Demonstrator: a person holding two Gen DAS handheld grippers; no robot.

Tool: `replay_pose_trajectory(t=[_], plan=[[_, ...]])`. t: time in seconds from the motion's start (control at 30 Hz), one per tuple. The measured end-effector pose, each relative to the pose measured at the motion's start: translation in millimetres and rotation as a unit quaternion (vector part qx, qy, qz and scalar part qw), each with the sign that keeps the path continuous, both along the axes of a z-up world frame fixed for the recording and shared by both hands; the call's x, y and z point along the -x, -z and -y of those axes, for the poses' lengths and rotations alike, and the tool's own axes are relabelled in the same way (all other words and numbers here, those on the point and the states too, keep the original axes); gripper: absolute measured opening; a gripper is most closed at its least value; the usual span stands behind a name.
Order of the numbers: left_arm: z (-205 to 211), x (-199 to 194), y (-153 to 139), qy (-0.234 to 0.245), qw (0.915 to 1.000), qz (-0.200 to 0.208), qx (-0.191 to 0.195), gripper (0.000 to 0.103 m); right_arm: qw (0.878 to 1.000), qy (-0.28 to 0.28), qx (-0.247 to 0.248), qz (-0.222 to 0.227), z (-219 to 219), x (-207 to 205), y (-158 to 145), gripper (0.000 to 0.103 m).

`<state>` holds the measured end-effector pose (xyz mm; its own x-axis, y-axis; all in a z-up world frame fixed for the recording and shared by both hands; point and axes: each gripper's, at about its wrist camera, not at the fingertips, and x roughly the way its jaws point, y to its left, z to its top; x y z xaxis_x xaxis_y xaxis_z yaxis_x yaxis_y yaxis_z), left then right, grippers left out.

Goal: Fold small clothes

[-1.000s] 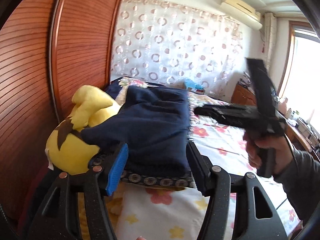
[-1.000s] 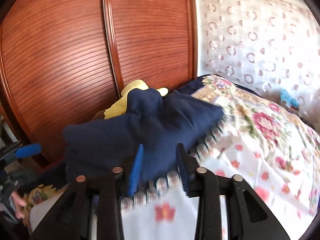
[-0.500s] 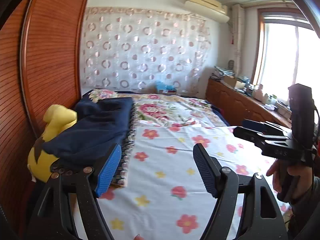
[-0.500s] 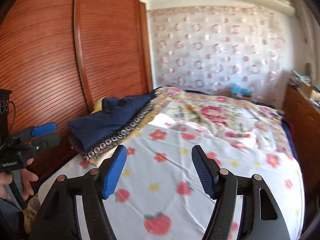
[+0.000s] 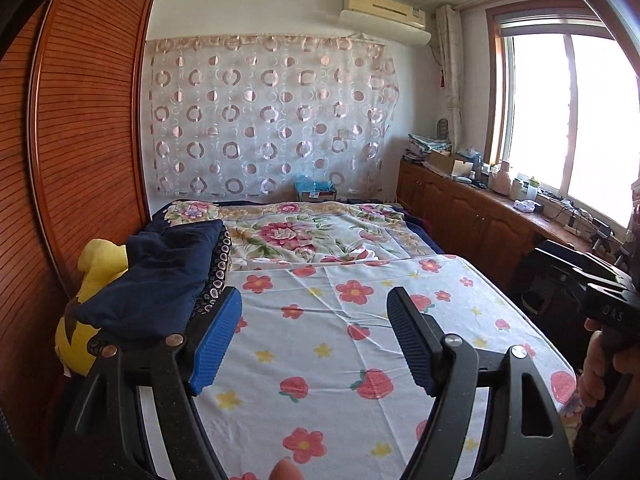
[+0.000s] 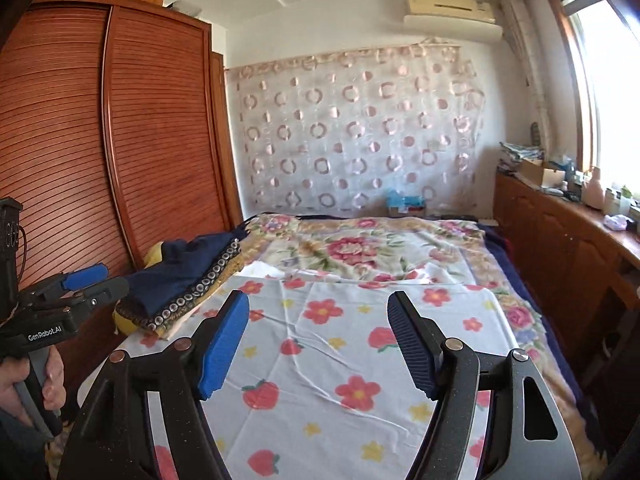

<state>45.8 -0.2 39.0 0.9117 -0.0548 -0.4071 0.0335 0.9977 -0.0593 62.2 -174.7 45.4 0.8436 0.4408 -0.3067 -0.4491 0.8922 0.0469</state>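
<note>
Both tongs, left and right, stand apart, the right opening, holding nothing. Next, grab the blue cloth at left by its edge, gently.

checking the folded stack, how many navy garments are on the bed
1 that I can tell: a dark navy fabric garment lying on the ring-patterned cloth at the bed's left edge, over the yellow plush toy. More pieces may be hidden inside that heap.

A yellow plush toy sits at nine o'clock against the slatted brown wooden wardrobe; a circle-patterned sheer curtain hangs at twelve.
</note>
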Motion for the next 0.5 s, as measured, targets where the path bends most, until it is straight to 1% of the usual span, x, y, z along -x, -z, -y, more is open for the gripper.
replay_pose_trajectory(t=[0.17, 0.37, 0.5], plan=[[10, 1, -1, -0.009, 0.9998, 0.000, -0.016, 0.076, 1.000, 0.012, -0.001, 0.004, -9, 17, 14, 0.074], [18, 3, 0, -0.001, 0.9999, -0.001, -0.015, 0.076, 1.000, 0.019, -0.006, 0.003, -13, 30, 20, 0.074], [19, 6, 0, -0.002, 0.9999, 0.005, -0.010, 0.076, 1.000, 0.023, -0.004, 0.003, -15, 29, 20, 0.074]])
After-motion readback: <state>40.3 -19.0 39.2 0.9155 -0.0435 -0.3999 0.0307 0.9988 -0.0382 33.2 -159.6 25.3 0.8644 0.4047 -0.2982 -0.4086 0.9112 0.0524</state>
